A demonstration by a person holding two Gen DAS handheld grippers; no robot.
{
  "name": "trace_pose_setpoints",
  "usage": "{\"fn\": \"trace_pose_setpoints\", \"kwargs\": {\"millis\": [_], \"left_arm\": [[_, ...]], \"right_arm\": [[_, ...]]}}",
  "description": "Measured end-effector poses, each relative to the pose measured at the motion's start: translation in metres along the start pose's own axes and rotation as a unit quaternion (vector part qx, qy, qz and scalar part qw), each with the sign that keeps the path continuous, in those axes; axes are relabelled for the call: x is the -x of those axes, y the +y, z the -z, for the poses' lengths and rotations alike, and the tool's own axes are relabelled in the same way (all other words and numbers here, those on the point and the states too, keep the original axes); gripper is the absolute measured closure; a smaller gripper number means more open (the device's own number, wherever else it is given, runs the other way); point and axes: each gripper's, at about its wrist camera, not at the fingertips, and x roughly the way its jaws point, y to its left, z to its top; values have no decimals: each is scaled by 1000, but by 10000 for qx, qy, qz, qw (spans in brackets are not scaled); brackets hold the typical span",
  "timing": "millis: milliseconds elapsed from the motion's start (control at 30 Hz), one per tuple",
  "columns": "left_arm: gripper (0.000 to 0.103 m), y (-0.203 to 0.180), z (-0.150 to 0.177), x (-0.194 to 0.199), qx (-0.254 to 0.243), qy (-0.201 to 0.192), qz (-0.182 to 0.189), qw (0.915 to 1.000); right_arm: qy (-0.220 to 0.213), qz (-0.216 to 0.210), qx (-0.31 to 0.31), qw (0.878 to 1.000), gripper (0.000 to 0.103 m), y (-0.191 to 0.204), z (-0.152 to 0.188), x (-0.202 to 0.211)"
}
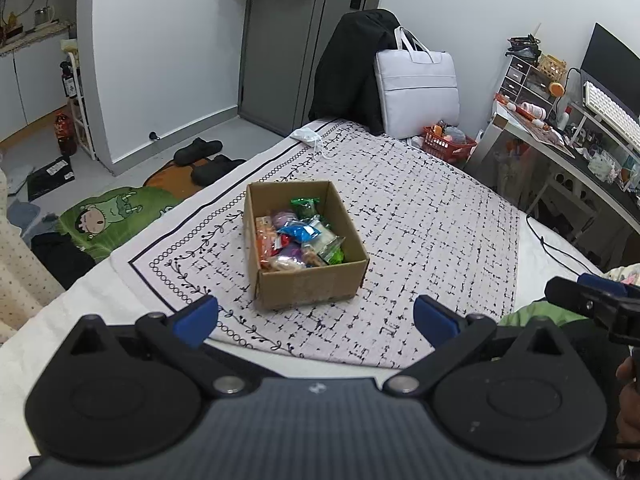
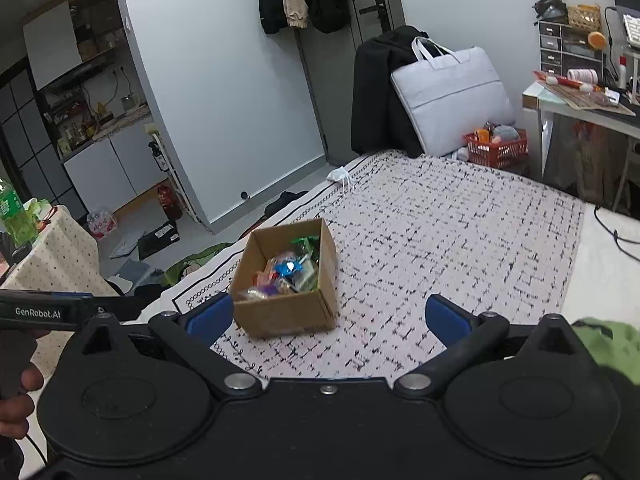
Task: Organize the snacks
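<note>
An open cardboard box (image 1: 308,284) sits on the patterned bed cover, holding several colourful snack packets (image 1: 300,236). It also shows in the right wrist view (image 2: 288,312), with the snacks (image 2: 286,272) inside. My left gripper (image 1: 316,316) is open and empty, held just in front of the box. My right gripper (image 2: 330,316) is open and empty, with the box just beyond its left finger. The right gripper's tip shows at the right edge of the left wrist view (image 1: 588,300).
The patterned cover (image 1: 420,220) spreads over the bed. A white face mask (image 1: 306,136) lies at the far edge. A grey bag (image 1: 416,88) and a black coat lean at the back. A red basket (image 1: 448,144) and a cluttered desk (image 1: 560,136) stand at right.
</note>
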Motion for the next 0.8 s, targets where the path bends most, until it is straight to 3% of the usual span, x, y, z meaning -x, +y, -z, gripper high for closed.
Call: {"fn": "trace_pose_setpoints", "kwargs": {"millis": [400,800], "left_arm": [[0,6,18,-3,87,72,-26,9999],[0,4,18,-9,153,24,7,9999]], "right_arm": [[175,65,71,9998,0,0,22,0],[182,59,43,9998,0,-3,20,-5]]}}
